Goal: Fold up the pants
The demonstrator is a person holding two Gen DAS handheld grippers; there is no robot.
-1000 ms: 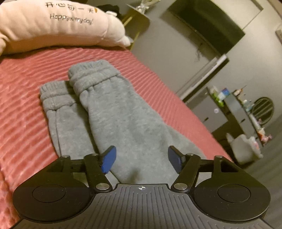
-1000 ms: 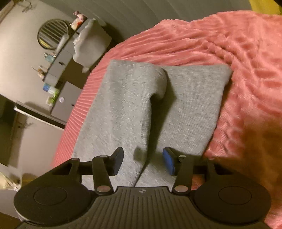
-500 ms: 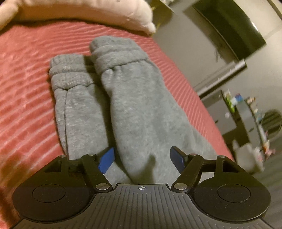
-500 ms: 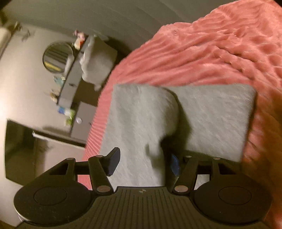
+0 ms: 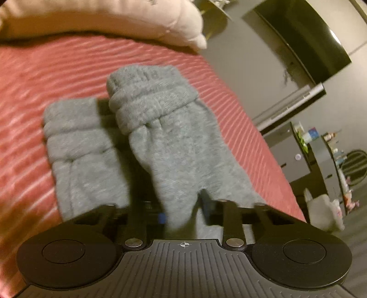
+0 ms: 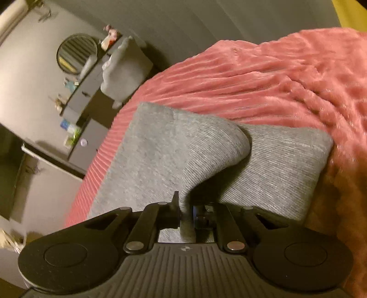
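Grey sweatpants point(image 5: 174, 146) lie on a pink ribbed blanket point(image 5: 45, 75). In the left wrist view two cuffed leg ends lie side by side; the right one point(image 5: 149, 96) is raised. My left gripper point(image 5: 183, 213) is shut on a fold of the pants, the cloth bunched between the jaws. In the right wrist view the pants point(image 6: 160, 155) show a raised fold over a flat layer point(image 6: 286, 165). My right gripper point(image 6: 186, 211) is shut on that raised fold and lifts it off the blanket point(image 6: 275, 80).
A cream pillow point(image 5: 103, 20) lies at the bed's head. The bed edge runs along the right in the left wrist view. Beyond it stand a dark dresser point(image 5: 325, 155) with small items, a round mirror point(image 6: 76, 53) and a grey chair point(image 6: 126, 68).
Both grippers have closed on the grey cloth and lifted it. The upper leg now rises off the lower layer; the left wrist view has moved closer to the cuffs.
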